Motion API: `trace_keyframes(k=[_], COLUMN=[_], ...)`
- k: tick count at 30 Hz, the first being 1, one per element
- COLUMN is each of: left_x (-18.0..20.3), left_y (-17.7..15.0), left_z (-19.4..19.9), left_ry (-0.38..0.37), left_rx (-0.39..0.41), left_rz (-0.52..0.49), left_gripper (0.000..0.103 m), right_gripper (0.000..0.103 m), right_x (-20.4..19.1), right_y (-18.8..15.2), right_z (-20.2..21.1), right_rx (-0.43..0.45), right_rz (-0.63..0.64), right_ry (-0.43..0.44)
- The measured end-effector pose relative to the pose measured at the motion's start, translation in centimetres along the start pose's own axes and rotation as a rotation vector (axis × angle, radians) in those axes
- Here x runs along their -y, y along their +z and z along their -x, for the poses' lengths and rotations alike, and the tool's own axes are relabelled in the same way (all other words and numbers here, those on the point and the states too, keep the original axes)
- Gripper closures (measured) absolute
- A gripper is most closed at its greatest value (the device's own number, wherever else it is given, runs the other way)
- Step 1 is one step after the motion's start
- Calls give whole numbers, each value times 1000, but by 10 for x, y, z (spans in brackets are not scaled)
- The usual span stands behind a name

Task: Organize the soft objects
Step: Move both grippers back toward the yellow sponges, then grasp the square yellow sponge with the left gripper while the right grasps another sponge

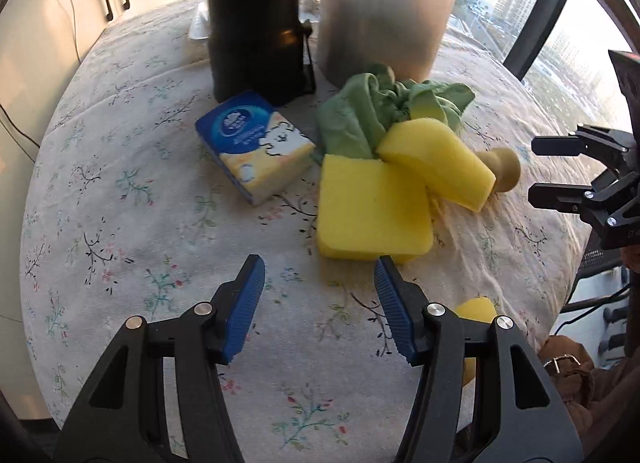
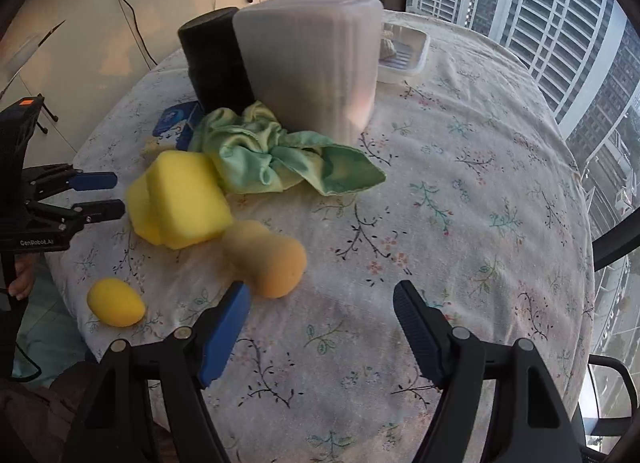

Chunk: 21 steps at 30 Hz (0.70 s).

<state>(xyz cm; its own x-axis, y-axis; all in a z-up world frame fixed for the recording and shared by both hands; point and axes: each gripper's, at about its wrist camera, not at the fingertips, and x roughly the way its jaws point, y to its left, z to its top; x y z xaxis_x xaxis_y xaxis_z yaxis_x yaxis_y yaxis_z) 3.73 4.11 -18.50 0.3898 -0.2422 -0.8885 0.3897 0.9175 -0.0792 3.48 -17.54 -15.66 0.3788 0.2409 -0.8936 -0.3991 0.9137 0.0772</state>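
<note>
Two yellow sponges lie stacked mid-table: a flat one [image 1: 372,211] and a tilted one [image 1: 440,161] leaning on it, seen as one yellow block [image 2: 180,199] in the right wrist view. A crumpled green cloth [image 1: 372,111] [image 2: 280,159] lies behind them. A tan dumbbell-shaped sponge [image 1: 502,171] [image 2: 266,259] and a small yellow egg-shaped sponge [image 2: 116,301] [image 1: 476,311] lie nearer the table's edge. A blue and yellow tissue pack [image 1: 256,143] sits left of the sponges. My left gripper [image 1: 318,275] is open over bare cloth, close before the flat sponge. My right gripper [image 2: 322,299] is open, its left finger close to the tan sponge.
A black cylindrical container [image 1: 256,31] [image 2: 216,59] and a translucent grey bin [image 1: 384,19] [image 2: 312,63] stand at the back of the floral tablecloth [image 1: 160,223]. A white tray [image 2: 404,53] sits behind the bin. Windows run along the right; cabinets stand at the left.
</note>
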Motion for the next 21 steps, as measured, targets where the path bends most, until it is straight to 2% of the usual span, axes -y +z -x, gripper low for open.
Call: trace_keyframes(k=[2,4,7,8,11,15,21], left_x=[11,18,20,21,22,26,26], left_y=[0,0,3,4,6,10,21], left_z=[-4,-7,-12,-14,-15,-11,-23], left_ry=[6,-22,-17,-12,-22,-12,-78], left_rx=[2,-4,0,-3,15,42,33], left_rz=[-23,-33,-20,-16,-6,-19,18], left_gripper=[48,48,47,44,43,43,42], right_gripper=[26,26,26,26,24,23,22], right_x=[-16,-29,-44,-46,-54,-55,-59], right_y=[2,6,12,16,23,33,45], right_z=[-1,-3,-9,-12,-14,-18,-28], right_rx=[7,16,20,23,49,63,58], right_rz=[42,86,127,133,156,155,163], right_ry=[13,1,4,-2,-26,-4,19])
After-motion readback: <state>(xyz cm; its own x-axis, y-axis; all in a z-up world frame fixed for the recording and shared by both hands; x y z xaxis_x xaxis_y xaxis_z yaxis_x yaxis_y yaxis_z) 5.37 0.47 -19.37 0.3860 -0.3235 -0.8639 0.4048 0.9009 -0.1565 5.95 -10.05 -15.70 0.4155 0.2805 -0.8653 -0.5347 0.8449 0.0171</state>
